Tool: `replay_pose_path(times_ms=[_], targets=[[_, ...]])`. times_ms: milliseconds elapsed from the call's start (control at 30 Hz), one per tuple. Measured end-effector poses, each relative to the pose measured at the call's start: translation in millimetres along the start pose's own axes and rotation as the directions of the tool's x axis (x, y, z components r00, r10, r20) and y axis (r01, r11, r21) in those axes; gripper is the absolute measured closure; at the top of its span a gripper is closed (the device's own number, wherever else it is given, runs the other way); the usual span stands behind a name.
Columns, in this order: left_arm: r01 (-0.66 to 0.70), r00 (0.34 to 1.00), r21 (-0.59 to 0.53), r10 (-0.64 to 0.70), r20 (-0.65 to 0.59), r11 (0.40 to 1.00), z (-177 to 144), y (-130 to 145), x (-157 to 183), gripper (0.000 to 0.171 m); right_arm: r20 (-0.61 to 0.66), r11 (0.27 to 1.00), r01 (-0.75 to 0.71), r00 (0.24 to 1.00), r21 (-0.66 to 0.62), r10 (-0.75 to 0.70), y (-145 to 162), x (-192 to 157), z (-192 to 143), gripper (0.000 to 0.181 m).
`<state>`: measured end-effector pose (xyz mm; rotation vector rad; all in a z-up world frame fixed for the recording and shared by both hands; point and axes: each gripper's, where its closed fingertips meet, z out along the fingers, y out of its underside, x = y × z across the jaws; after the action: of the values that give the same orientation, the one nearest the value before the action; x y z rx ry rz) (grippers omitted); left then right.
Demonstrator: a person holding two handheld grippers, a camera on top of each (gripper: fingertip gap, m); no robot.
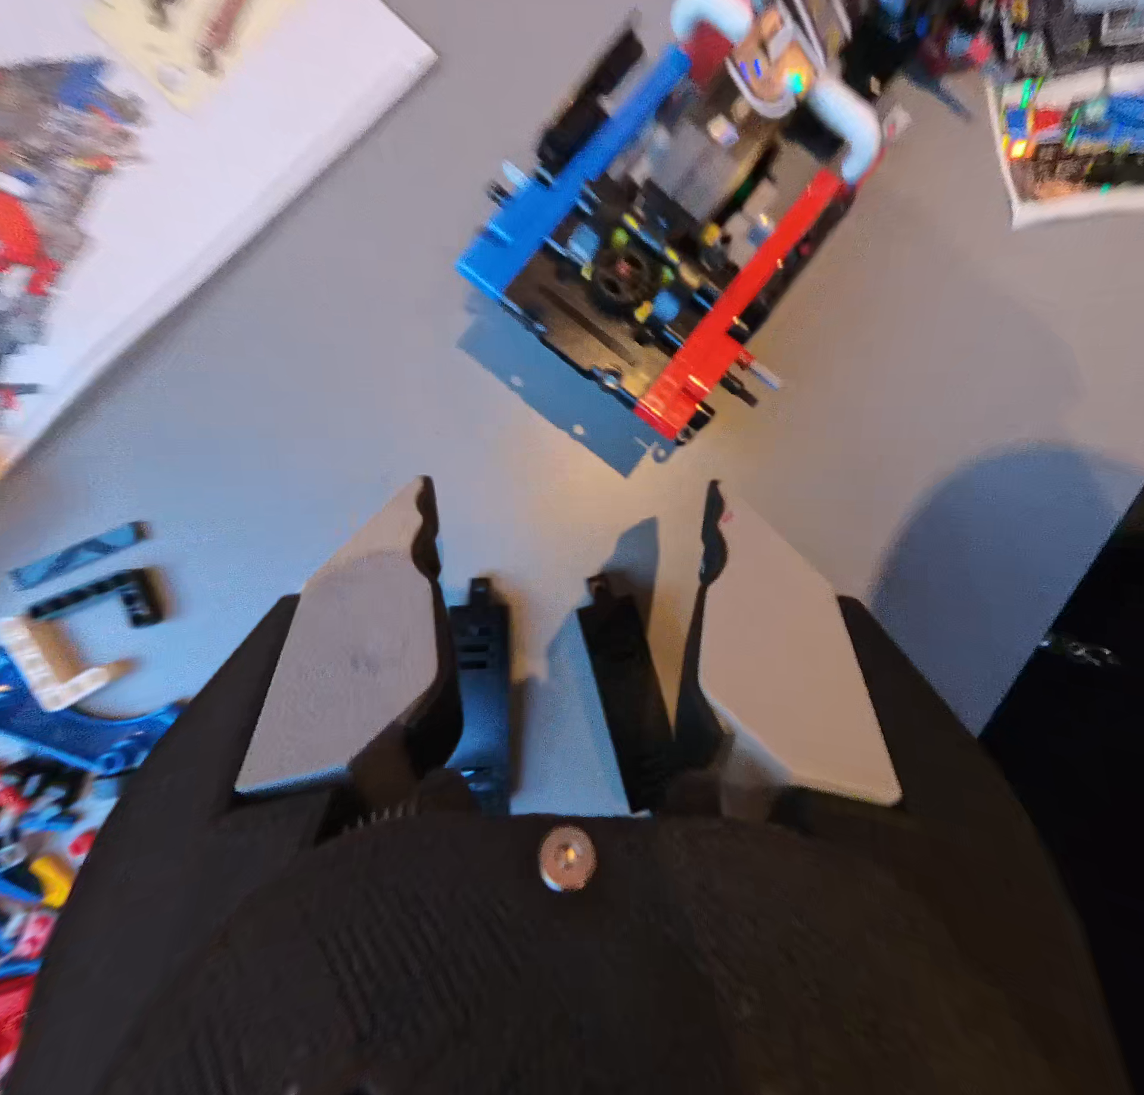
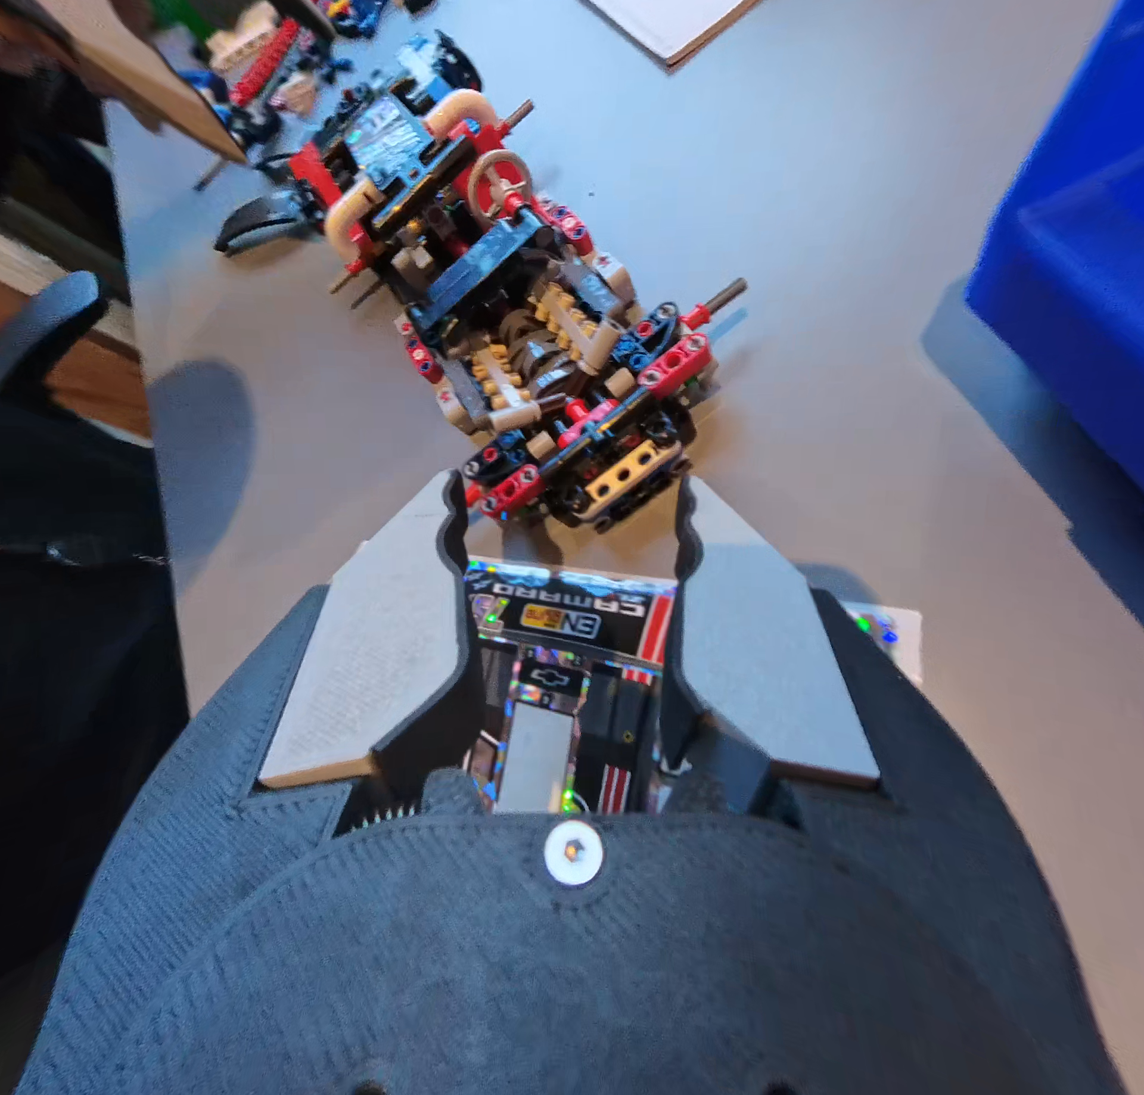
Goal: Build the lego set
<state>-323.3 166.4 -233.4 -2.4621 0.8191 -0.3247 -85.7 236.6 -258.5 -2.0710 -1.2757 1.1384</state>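
Right wrist view: chassis [image 2: 526,322] lies beyond spread jaws (untouched).

The model [image 2: 526,322] lies on the table [image 2: 836,260] ahead of my right gripper [image 2: 569,508]; the sticker sheet [image 2: 569,632] lies beneath it.

sticker sheet [image 2: 566,644] | printed words, emblem | under right gripper [image 2: 566,511]
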Motion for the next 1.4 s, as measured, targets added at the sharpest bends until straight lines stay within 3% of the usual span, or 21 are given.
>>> replay_pose_path(times_ms=[133,267,333,400,600,800,933,1100,1200,1267,1333,1400], targets=[[0.034,0.996,-0.094,-0.041,-0.081,0.995,27.7,17.9,16.0,0.088,0.037,1.0,-0.011,0.999,-0.011,0.011,2.7,-12.4,2.3,0.114],[0.01,0.986,-0.1,-0.027,-0.167,0.995,40.9,6.8,17.5,0.111,0.034,1.0,0.009,0.999,-0.02,-0.009,11.1,-31.0,4.5,0.117],[-0.035,0.986,-0.12,0.015,-0.165,0.992,46.4,1.7,9.3,0.118,0.041,1.0,0.01,0.999,-0.019,-0.009,16.7,-43.5,7.2,0.117],[-0.09,0.987,-0.136,0.07,-0.145,0.987,51.7,-3.4,-0.4,0.141,0.048,1.0,0.015,0.999,-0.019,-0.014,22.9,-57.9,9.2,0.117],[-0.283,0.938,-0.197,0.228,-0.26,0.939,61.0,-17.4,-10.6,0.143,0.006,0.998,0.045,0.999,-0.051,-0.044,41.0,-84.9,9.2,0.117],[-0.412,0.9,-0.282,0.338,-0.275,0.866,88.9,-61.3,-32.2,0.149,0.012,0.986,0.121,0.993,-0.115,-0.121,55.8,-117.8,20.5,0.127],[-0.469,0.878,-0.274,0.409,-0.249,0.839,115.6,-102.3,-31.7,0.158,0.132,0.989,0.127,0.984,-0.072,-0.117,50.1,-159.0,51.5,0.133],[-0.416,0.894,-0.195,0.359,-0.269,0.888,142.2,-147.5,-16.6,0.14,0.16,0.99,0.142,0.977,-0.005,-0.14,23.9,-185.5,90.4,0.135],[-0.356,0.917,-0.179,0.305,-0.258,0.917,133.9,-153.5,-20.9,0.128,0.167,0.986,0.158,0.972,0.044,-0.164,5.3,-200.2,86.1,0.14],[-0.36,0.925,-0.191,0.323,-0.198,0.913,110.9,-142.1,-36.3,0.124,0.088,0.976,0.2,0.974,0.09,-0.208,-3.6,-195.7,64.3,0.14],[-0.342,0.939,-0.181,0.328,-0.105,0.922,75.6,-124.5,-51.7,0.122,-0.039,0.979,0.188,0.982,0.08,-0.185,-1.6,-165.7,34.0,0.141],[-0.311,0.95,-0.151,0.31,-0.028,0.938,34.2,-100.4,-56.4,0.12,-0.088,0.997,0.077,0.993,-0.01,-0.077,16.0,-128.6,8.3,0.143]])
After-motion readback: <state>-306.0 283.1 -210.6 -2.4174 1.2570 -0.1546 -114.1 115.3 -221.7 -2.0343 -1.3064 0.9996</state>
